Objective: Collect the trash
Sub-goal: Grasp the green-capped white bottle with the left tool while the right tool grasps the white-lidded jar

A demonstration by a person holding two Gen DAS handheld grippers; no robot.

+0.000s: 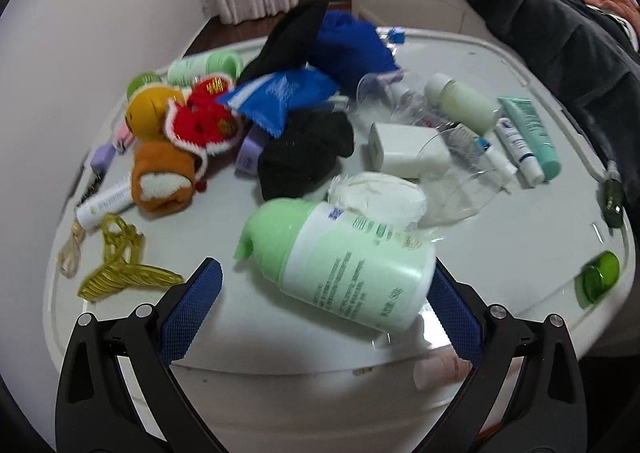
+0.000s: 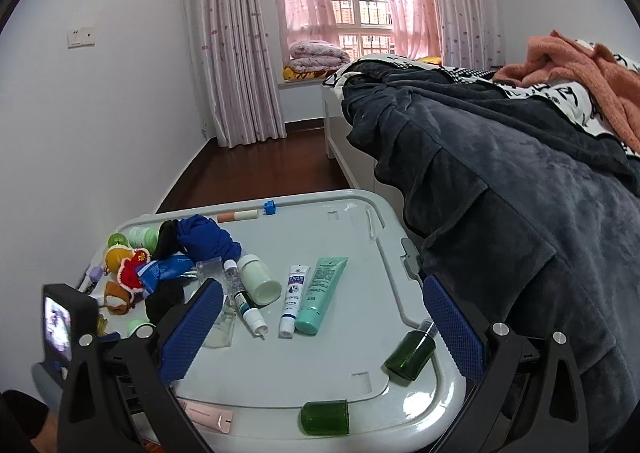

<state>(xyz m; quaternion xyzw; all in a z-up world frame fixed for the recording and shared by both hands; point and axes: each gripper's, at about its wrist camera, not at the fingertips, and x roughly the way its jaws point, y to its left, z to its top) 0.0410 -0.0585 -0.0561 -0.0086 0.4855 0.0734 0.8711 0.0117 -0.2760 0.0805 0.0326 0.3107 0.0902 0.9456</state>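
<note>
In the left wrist view my left gripper (image 1: 322,305) is open over the near edge of a grey-white lid (image 1: 520,237). A pale green pump bottle (image 1: 340,269) lies on its side between the fingers. The right pad (image 1: 452,309) is at the bottle's base and the left pad (image 1: 192,313) stands apart. Just behind the bottle are a crumpled white tissue (image 1: 380,193), a clear plastic cup (image 1: 452,181) and a blue wrapper (image 1: 280,93). My right gripper (image 2: 322,329) hangs open and holds nothing above the lid's front right, near a dark green bottle (image 2: 410,353).
Plush toys (image 1: 176,133), black socks (image 1: 308,149), blue cloth (image 1: 348,45), a white charger (image 1: 404,149) and a yellow hair claw (image 1: 120,261) crowd the lid. Tubes (image 2: 308,297) and a green cap (image 2: 325,418) lie on it. A bed with a dark blanket (image 2: 500,193) runs along the right.
</note>
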